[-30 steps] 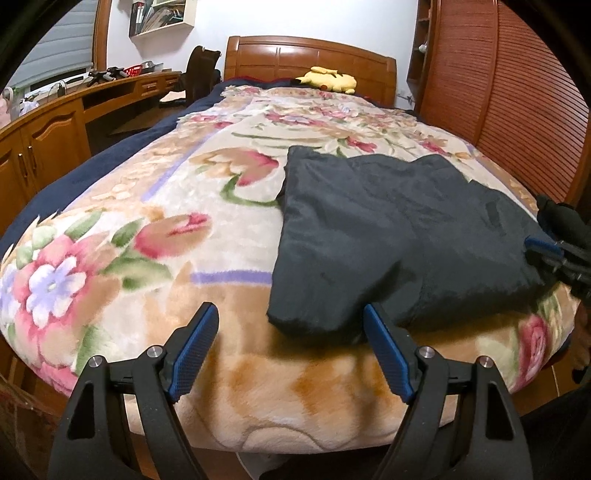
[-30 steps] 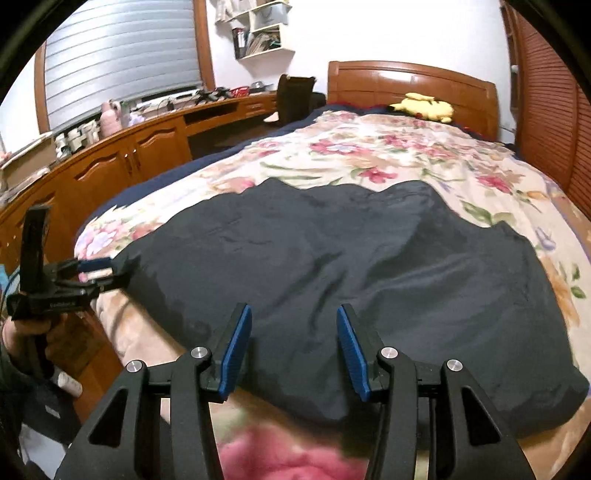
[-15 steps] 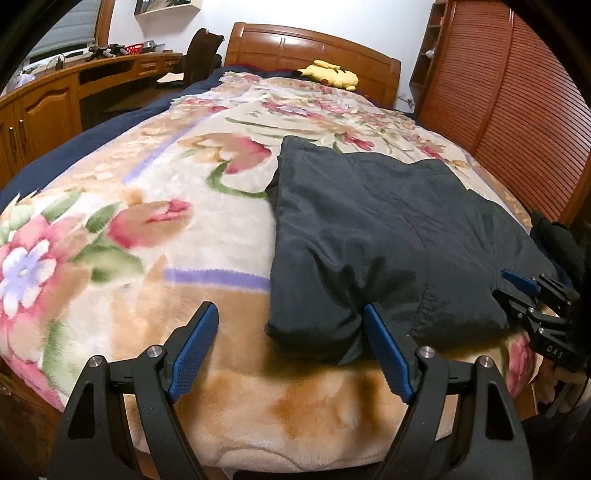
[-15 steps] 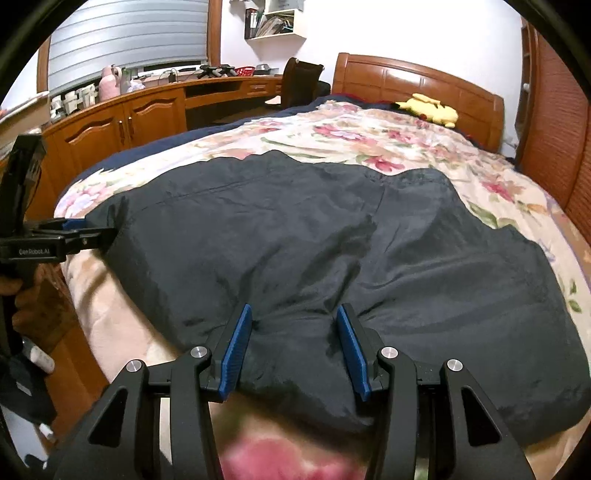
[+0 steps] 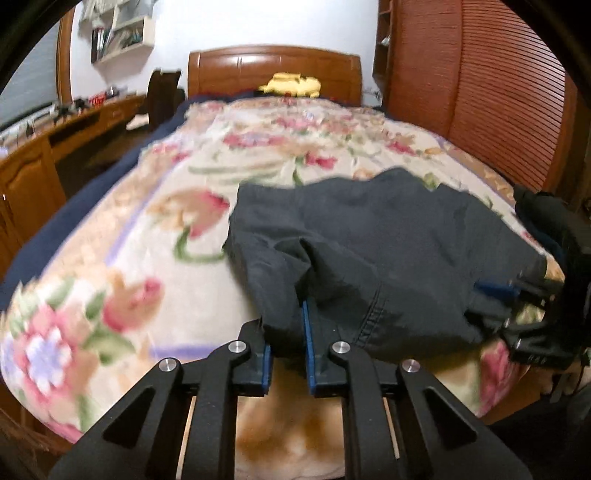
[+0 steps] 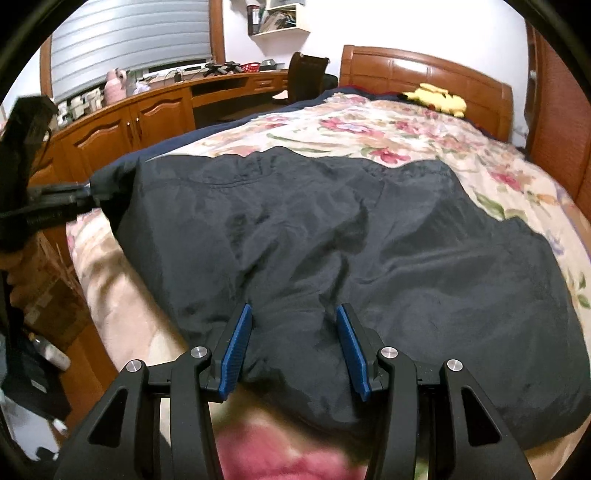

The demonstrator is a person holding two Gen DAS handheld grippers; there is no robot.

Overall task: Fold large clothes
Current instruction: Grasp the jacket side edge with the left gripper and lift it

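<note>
We are pinching the dark garment [image 5: 388, 243], lying at the foot of the floral bed [image 5: 147, 229], in our left gripper [image 5: 287, 325], while our right gripper [image 6: 295, 343] is straddling its near hem, blades apart.

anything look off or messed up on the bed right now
Nothing damaged or spilled. The dark navy nylon garment lies rumpled, not flat, on the floral fleece blanket; its near corner is bunched where the left gripper pinches it. The right gripper straddles the hem, open.

White walls, wooden headboard [image 6: 424, 74], floral bedspread [image 5: 277, 155], wooden desk [image 6: 155, 107], slatted window blind [image 6: 129, 37], wall shelf [image 6: 279, 18].
</note>
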